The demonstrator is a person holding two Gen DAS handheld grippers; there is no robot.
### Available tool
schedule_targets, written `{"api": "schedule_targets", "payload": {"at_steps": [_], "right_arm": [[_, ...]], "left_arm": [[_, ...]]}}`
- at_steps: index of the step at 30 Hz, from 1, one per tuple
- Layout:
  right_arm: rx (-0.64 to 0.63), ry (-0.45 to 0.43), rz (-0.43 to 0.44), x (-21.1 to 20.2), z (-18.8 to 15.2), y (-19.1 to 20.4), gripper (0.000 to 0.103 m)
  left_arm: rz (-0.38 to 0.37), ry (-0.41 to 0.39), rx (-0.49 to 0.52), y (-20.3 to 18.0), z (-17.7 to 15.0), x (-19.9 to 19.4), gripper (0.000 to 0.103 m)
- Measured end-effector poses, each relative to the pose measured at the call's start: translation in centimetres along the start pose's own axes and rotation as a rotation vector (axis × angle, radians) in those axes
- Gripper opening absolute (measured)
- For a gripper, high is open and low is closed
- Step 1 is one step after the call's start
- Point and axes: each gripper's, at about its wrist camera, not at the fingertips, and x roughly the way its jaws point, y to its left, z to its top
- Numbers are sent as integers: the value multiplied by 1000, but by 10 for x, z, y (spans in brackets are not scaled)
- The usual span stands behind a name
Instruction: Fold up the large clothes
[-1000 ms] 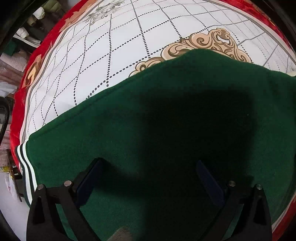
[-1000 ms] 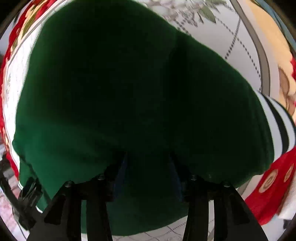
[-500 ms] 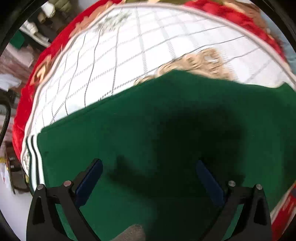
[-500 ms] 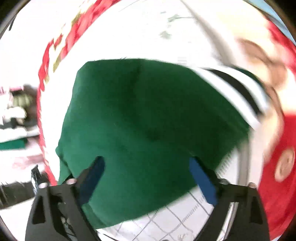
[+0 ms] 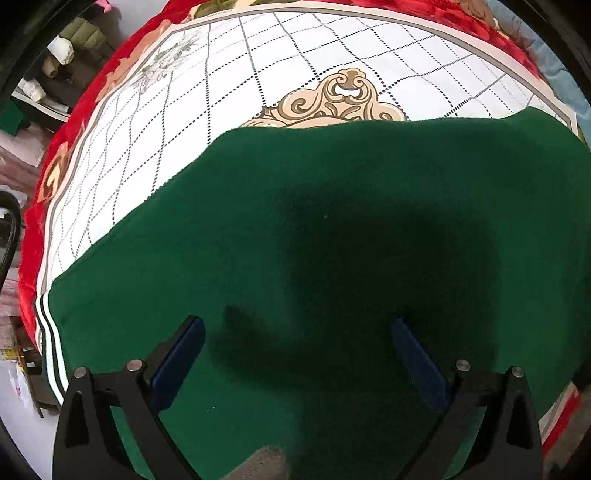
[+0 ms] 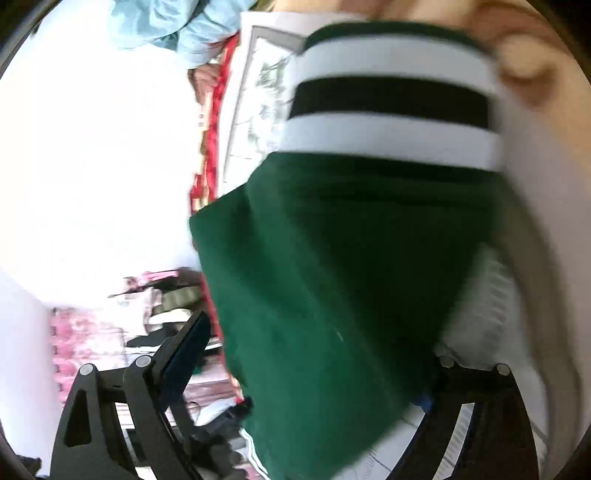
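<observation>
While both hand-held grippers gape, a green garment point(image 5: 332, 240) covers the bed point(image 5: 258, 74).
Left hand-held gripper point(image 5: 295, 354) hovers empty; right hand-held gripper point(image 6: 314, 369), jaws just opened, straddles cloth ungripped.

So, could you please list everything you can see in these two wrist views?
green garment: one, dark green, lying on the bed cover; spans both views.
striped cuff band: one, white and black, at the garment's far end in the right wrist view, blurred.
bed cover: one, white with a dotted grid, beige scroll ornament and red border, under the garment.
light blue fabric: one bundle, top left of the right wrist view.
room clutter: several items, mixed colours, beyond the bed's left edge; too small to name.
left gripper: one, black with blue pads, open above the garment.
right gripper: one, black with blue pads, open, jaws just opened; garment edge between them, not pressed.
</observation>
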Motion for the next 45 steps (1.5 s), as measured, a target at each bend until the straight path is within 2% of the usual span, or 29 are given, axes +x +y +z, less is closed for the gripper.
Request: {"api": "schedule_targets", "payload": {"at_steps": [2,4,5,6,10,13,17,21,24,27,30,31,33,34,37,41,44,45], "right_arm": [[-26,18,15,16,8,5,94],[-48,-1,30,30,11,17,87],[-55,0,17,32,10,21,60],[-52,-1,-5,37,11,23,22],[-81,-50,49,29,13,53,19],[-136,-100,59,9,10,89,18],[-221,-187,17,-22,3,138,18],[-344,-231,-67,-39,-5,181,18],[-442,-238,-124,-38,-15,216,18],[-542,-210,-153,-21,-42,253,18],[-682,-156,-179,8,-87,292,18],[-710,-137,-181,18,-100,300,18],[-798,-68,-191,51,-141,318,18],[-833,-39,-198,65,-158,323,18],[-915,66,-203,135,-200,338,18],[-1045,220,-270,216,-278,316,18],[-1091,351,-347,262,-321,282,18],[-1092,413,-402,280,-335,265,19]], "left_arm": [[-6,-3,1,3,4,3,103],[-1,-19,8,1,5,4,103],[4,-25,14,5,8,8,103],[15,-33,27,-1,8,7,103],[14,-38,65,-23,12,3,103],[-36,-39,86,-40,15,2,103],[-104,-39,128,-80,28,3,103],[-218,-39,158,-116,42,5,103],[-249,-39,150,-114,42,-8,103],[-283,-66,43,-64,32,-32,103],[-270,-92,-84,12,14,-56,103],[-252,-98,-128,47,13,-59,103],[-201,-110,-230,111,-11,-72,103],[-172,-113,-273,123,-39,-83,103],[-64,-114,-401,208,-88,-98,103],[63,-99,-515,280,-148,-104,103],[105,-81,-586,333,-158,-93,103],[107,-79,-602,342,-162,-93,103]]}}
